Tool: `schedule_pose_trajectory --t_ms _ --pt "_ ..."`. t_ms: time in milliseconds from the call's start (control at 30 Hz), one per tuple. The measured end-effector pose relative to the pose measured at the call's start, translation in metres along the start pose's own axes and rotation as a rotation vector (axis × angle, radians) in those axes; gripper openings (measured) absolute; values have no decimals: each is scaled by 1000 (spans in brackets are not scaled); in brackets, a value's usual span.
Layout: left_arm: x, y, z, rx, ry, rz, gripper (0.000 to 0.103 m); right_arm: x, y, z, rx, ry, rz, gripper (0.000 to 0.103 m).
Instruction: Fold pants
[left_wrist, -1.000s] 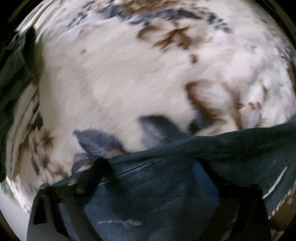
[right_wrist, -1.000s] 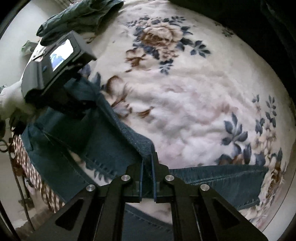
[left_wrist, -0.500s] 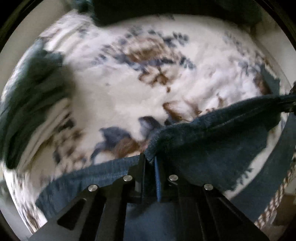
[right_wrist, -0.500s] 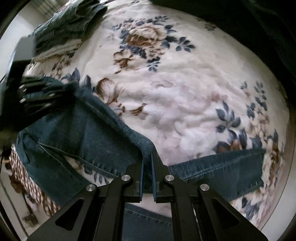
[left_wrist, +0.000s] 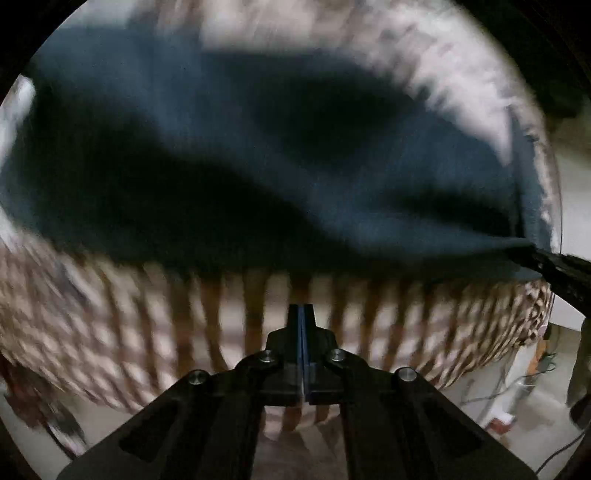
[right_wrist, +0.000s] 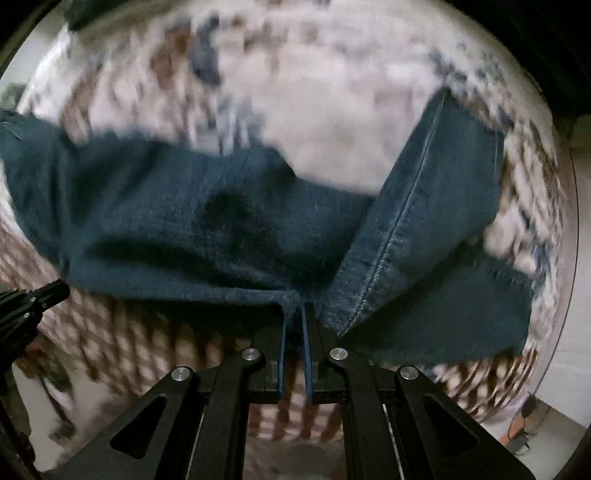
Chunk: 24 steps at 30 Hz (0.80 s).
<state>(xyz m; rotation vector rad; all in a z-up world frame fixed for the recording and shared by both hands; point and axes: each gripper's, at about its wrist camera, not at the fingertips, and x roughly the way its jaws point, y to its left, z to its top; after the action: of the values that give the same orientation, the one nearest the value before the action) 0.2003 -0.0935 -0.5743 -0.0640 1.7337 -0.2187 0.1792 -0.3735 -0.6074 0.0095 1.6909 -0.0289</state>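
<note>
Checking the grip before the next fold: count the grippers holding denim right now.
1. The right gripper pinches the jeans at their near edge. The left gripper is shut with nothing between its fingers, in front of the checkered bed side.

Floral blanket (right_wrist: 332, 122), white with brown and blue blooms, covers bed top. Brown-checked bedcover (left_wrist: 155, 332) hangs down front edge. Cables (left_wrist: 517, 384) on floor, lower right.

The pants (right_wrist: 207, 221) are dark blue denim jeans, spread across the near edge of the bed and sagging a little over it. One leg (right_wrist: 436, 206) lies angled away to the right, its stitched side seam facing up, with another layer of denim beneath it. Much of the cloth is blurred.
</note>
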Motion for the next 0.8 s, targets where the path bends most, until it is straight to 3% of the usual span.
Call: schedule_pose_trajectory --t_ms 100,167,267,300,333,400,467,500,600,633,700,800 --pt "21 14 5 -9 1 10 0 35 6 -14 2 48 -32 8" --pt "15 18 12 -4 -20 -7 0 44 13 -14 -31 54 -64 8" --pt "-14 17 16 23 -55 16 3 52 25 -12 -47 96 -82 18" --pt "-28 17 15 20 -53 32 6 50 25 -12 -39 101 -69 33" --pt "-41 18 19 7 -42 51 19 41 25 -13 -3 111 -24 61" --pt "-59 28 20 -23 -61 37 42 22 22 -13 64 103 38 98" --pt "-89 32 31 -41 -117 61 84 -17 16 -20 151 40 115 98" --pt "-100 34 35 -42 -148 81 91 -29 13 -22 185 24 136 98" --pt "-136 28 52 -22 -278 158 96 -68 -16 -19 353 -54 162 98" --pt "-138 25 59 -7 -300 182 96 -74 -30 -8 413 -81 128 98" --pt "-128 19 70 17 -314 245 96 -70 -59 24 458 -99 52 98" --pt "-100 13 89 11 -299 274 96 -33 -106 87 522 -104 -38 98"
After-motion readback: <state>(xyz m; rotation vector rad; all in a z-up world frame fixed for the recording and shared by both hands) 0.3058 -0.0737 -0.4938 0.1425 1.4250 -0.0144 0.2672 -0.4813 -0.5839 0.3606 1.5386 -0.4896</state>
